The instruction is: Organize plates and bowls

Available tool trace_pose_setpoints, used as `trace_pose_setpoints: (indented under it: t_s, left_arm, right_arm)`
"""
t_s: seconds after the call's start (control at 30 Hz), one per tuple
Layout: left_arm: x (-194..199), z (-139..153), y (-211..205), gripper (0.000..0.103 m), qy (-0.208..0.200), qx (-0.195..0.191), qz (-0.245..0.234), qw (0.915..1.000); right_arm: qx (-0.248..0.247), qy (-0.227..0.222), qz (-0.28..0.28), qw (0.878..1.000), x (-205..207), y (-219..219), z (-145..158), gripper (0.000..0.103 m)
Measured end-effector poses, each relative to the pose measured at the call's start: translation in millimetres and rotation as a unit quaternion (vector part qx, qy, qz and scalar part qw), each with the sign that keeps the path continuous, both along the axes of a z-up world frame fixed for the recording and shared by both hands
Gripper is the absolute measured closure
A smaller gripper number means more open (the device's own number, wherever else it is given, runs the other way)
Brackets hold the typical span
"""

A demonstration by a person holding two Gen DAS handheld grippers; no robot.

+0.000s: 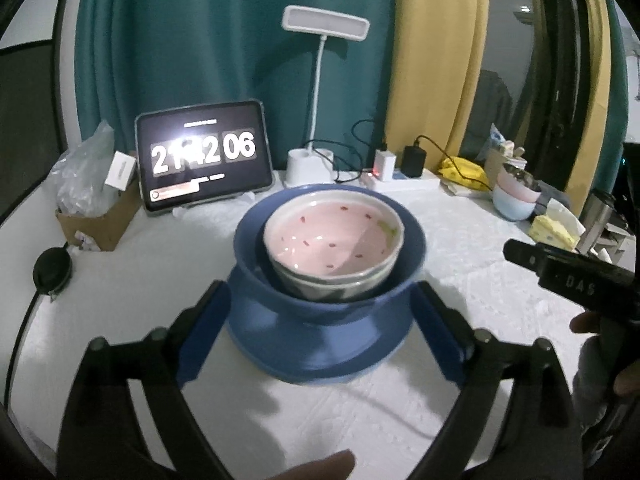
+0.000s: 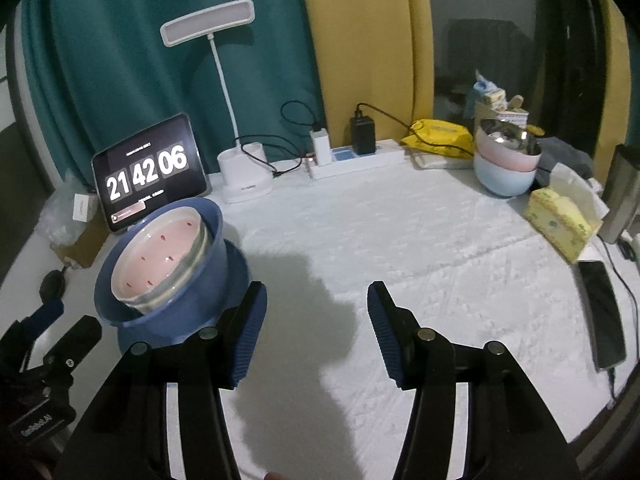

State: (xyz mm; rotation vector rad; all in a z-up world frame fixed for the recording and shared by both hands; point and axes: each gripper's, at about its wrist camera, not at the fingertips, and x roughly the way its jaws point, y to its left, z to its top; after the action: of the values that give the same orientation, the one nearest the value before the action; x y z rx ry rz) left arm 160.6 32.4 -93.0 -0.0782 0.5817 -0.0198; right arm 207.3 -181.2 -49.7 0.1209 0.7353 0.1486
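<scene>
Bowls (image 1: 334,246) stacked on blue plate (image 1: 320,344) between left gripper (image 1: 320,334) fingers — spread wide, not touching.

Black-framed left tool (image 1: 320,328) and right tool (image 2: 316,332), ribbed blue pads, silver screws.

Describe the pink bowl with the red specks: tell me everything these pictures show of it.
The pink bowl looks like glazed ceramic: a pale pink inside dotted with small red specks, a cream rim, a green patch near one edge and a pale outside with dark markings. It looks whole and empty. It sits upright but slightly tilted, nested in another pale bowl, and both rest inside a blue bowl standing on a blue plate on the white tablecloth. No gripper touches it.
</scene>
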Motion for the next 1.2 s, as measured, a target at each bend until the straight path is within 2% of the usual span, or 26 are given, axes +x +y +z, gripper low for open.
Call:
trace_pose_setpoints:
  t_s: [0.37, 0.53, 1.2]
  left_arm:
    - [-23.8, 13.8, -14.5, 0.009, -0.021, 0.011, -0.009, 0.9997]
    - [-34.6, 23.4, -14.1, 0.007, -0.039, 0.010, -0.002, 0.9992]
    - [-79.3, 68.3, -15.2, 0.006, -0.092, 0.027, 0.015, 0.9953]
  right_arm:
    - [-0.023, -0.030, 0.000, 0.999, -26.8, -10.3, 14.9, 0.042]
    - [-0.018, -0.039, 0.000, 0.999, -38.5, -15.4, 22.7, 0.041]
    - [-0.023, -0.108, 0.003, 0.994, -88.4, -16.9, 69.7, 0.041]
